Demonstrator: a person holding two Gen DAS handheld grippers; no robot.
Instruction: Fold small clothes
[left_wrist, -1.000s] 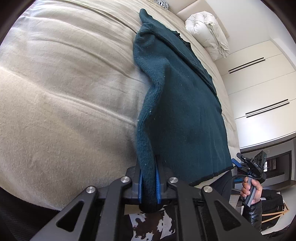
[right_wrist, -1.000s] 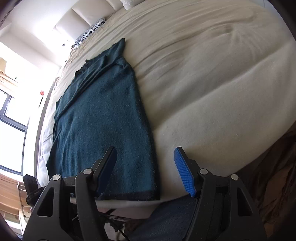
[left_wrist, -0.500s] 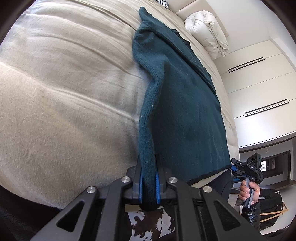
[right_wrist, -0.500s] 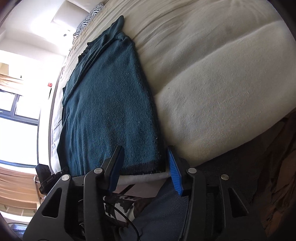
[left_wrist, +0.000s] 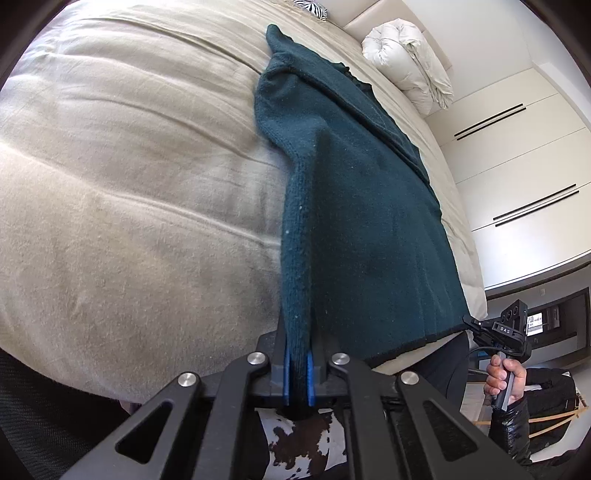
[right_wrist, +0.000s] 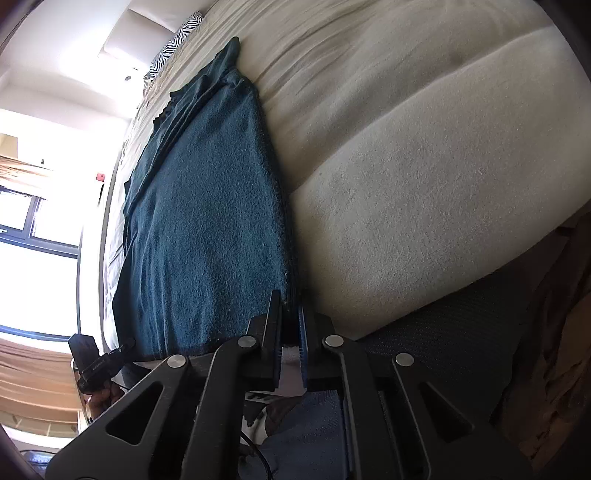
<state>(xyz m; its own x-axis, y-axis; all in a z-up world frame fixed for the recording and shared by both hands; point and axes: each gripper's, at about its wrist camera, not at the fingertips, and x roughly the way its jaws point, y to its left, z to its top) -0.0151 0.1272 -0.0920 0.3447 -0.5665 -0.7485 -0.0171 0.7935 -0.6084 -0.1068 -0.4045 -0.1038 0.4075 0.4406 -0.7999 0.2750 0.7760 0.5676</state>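
You have the teal sweater (left_wrist: 369, 221) lying lengthwise on the beige bed (left_wrist: 129, 184), its black-trimmed hem at the near edge of the mattress. Your left gripper (left_wrist: 298, 369) is pinched on the hem corner on its side, with a ridge of knit rising from the bedding into the blue pads. Your right gripper (right_wrist: 290, 347) has its jaws pressed together at the opposite hem corner; the knit edge runs into the gap, but how deep the bite goes cannot be told from this angle.

Risks noted:
- The right hold looks shallow, at the very edge of the trim. If you lift briskly, the corner could slip out and leave the hem hanging from one side.
- Thick knit stretches. Uneven pull between your two hands would likely skew the hem line and spoil the fold.
- The far end, with collar and sleeve bunched, may drag and wrinkle as you carry the hem over.
- The hem sits at the mattress edge; slack could spill off it.
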